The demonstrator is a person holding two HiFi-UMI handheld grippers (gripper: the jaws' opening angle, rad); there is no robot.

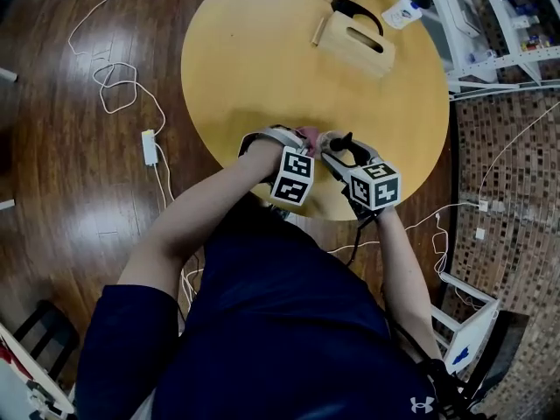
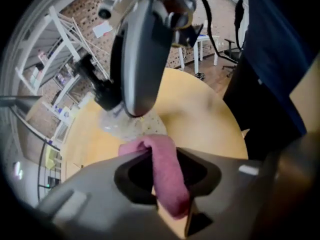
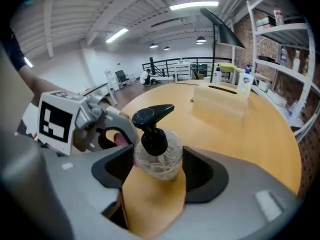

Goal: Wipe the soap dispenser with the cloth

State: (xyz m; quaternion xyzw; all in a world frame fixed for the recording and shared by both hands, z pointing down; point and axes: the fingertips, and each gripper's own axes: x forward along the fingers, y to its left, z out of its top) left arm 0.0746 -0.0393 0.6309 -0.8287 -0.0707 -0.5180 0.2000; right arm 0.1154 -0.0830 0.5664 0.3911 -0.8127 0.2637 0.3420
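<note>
One wooden box point(image 3: 220, 101) well behind soap dispenser point(image 3: 157, 154), black lamp point(image 3: 225, 31) beyond

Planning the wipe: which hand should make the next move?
Probably left: the left gripper pinches the pink cloth right beside the soap dispenser, which the right gripper holds.

bright indoor light, heavy fisheye
strip lights point(image 3: 192, 5) glare at twelve o'clock in the right gripper view; the table point(image 1: 262, 68) takes a soft sheen; both gripper views bend and go black at the rim, nearest parts out of focus.
</note>
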